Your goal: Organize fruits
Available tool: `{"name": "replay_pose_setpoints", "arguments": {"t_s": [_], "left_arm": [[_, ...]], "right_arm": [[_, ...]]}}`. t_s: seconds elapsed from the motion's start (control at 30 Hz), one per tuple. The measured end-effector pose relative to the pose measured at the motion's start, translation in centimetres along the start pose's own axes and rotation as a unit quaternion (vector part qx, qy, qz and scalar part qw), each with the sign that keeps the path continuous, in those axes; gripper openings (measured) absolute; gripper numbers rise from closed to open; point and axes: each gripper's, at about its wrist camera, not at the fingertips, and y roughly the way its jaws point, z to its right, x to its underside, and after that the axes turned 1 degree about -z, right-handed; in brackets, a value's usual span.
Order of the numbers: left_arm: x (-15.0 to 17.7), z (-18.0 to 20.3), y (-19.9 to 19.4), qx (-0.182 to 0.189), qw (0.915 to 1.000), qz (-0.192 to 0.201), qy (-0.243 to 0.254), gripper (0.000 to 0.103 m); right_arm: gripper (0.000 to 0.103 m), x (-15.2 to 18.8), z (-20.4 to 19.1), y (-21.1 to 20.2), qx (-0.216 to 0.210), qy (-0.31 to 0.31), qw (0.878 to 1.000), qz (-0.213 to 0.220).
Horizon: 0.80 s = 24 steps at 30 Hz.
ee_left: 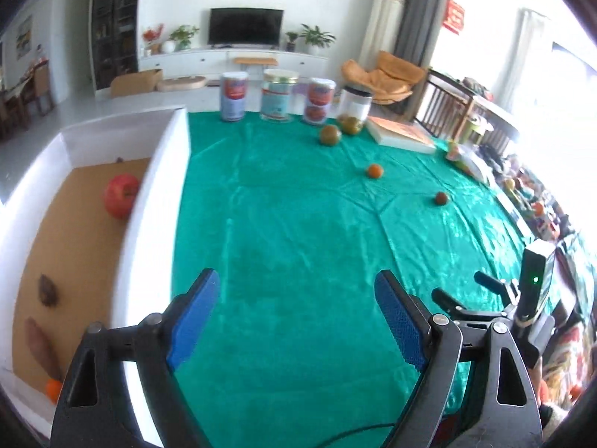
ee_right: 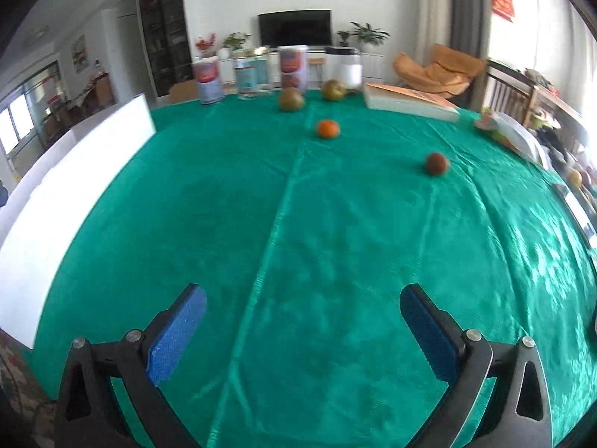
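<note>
Both tools spread wide, empty: left tool [ee_left: 294, 321], right tool [ee_right: 303, 332]. Red apple [ee_left: 120, 201] already in white cardboard box [ee_left: 156, 201]; small orange tangerine [ee_right: 328, 128] loose on green-clothed bench [ee_right: 335, 242], likely next.

The bench carries a plain emerald-green cloth [ee_right: 335, 224] with a sheen. The box [ee_left: 156, 194] at left has white walls and a tan cardboard floor. Inside it lies a red apple [ee_left: 121, 200] and, at the near end, an orange fruit [ee_left: 53, 389]. On the cloth: two green-brown fruits [ee_right: 291, 99] at the far side, an orange tangerine [ee_right: 328, 128], and a red-brown fruit [ee_right: 436, 163] to the right. Each hand-held gripper [ee_right: 302, 332] is black with blue textured pads [ee_right: 175, 339].
</note>
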Motion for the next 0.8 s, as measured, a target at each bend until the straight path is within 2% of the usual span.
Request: {"name": "replay_pose_setpoints", "arguments": {"t_s": [0.03,0.07,0.13,0.2,0.27,0.4,0.5,0.8], "left_arm": [[-0.3,1.4,0.8,0.003,0.9999,0.002,0.015,0.091],[-0.6,2.6,1.8,0.004,0.9996,0.0,0.028,0.091],[-1.0,4.5,3.8,0.012,0.9986,-0.012,0.05,0.091],[-1.2,5.8,6.0,0.019,0.9977,-0.014,0.064,0.091],[-1.2,6.4,8.4,0.01,0.9972,-0.017,0.072,0.091],[-0.6,6.1,12.9,-0.004,0.9972,-0.03,0.069,0.091],[0.3,5.6,15.1,-0.019,0.9969,-0.045,0.062,0.091],[1.3,5.5,17.0,-0.032,0.9962,-0.061,0.054,0.091]], "right_arm": [[0.103,-0.3,1.4,-0.1,-0.015,0.037,0.999,0.0],[0.103,-0.4,2.3,-0.9,-0.024,0.058,0.998,0.018],[0.103,-0.6,3.4,-1.6,0.0,0.075,0.996,0.04],[0.103,-0.5,4.2,-1.2,0.015,0.094,0.995,0.033],[0.103,-0.4,4.8,-0.5,0.027,0.111,0.993,0.021],[0.103,0.0,5.9,-0.6,0.062,0.13,0.989,0.02],[0.103,0.2,6.3,-0.7,0.067,0.139,0.988,0.023],[0.103,0.2,6.0,0.0,0.076,0.134,0.988,0.014]]}}
